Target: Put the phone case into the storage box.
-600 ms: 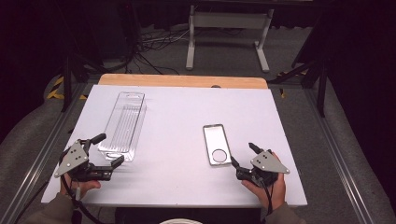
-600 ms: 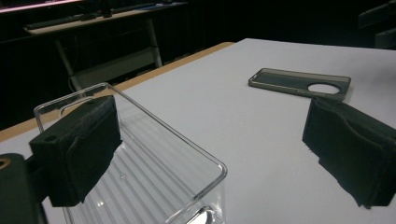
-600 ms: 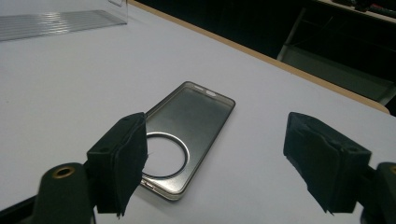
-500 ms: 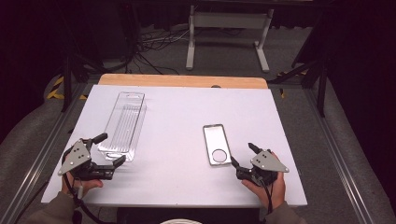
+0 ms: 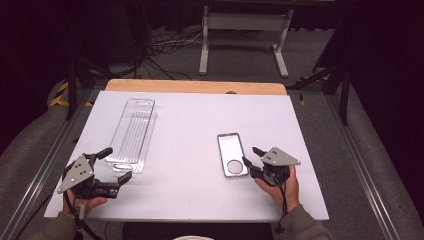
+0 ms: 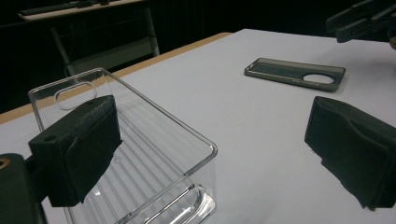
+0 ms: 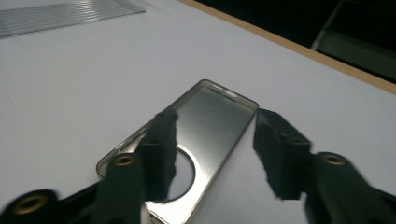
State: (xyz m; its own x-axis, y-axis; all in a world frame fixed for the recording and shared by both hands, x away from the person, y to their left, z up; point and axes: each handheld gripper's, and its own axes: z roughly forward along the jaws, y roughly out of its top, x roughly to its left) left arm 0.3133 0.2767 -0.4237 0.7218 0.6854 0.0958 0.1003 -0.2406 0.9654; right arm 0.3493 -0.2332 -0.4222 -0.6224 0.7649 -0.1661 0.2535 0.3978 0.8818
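The left gripper (image 5: pixel 116 165) sits at the near left part of the white table (image 5: pixel 190 125), held in a hand (image 5: pixel 82 202) that comes in from the bottom edge. Its jaws stand wide apart and hold nothing. Just ahead of it lies a clear plastic tray (image 5: pixel 132 134), long and narrow, with its near end between the jaw tips as the high view shows them. In the left gripper view the tray (image 6: pixel 154 154) runs away from the left jaw, whose pad hangs over the tray's near corner; whether it touches the rim cannot be told.

The right gripper (image 5: pixel 251 161) is held by the other hand (image 5: pixel 284 187) at the near right part of the table. Its jaws are also open, moderately wide, with nothing between them. A phone case (image 5: pixel 232 154) lies flat on the table right in front of it, open side up, with the round camera hole at the end nearest the gripper. In the right gripper view the case (image 7: pixel 210 121) lies just beyond the jaws, the left jaw over its near part and the right jaw beside its long edge. The case is well apart from the tray.
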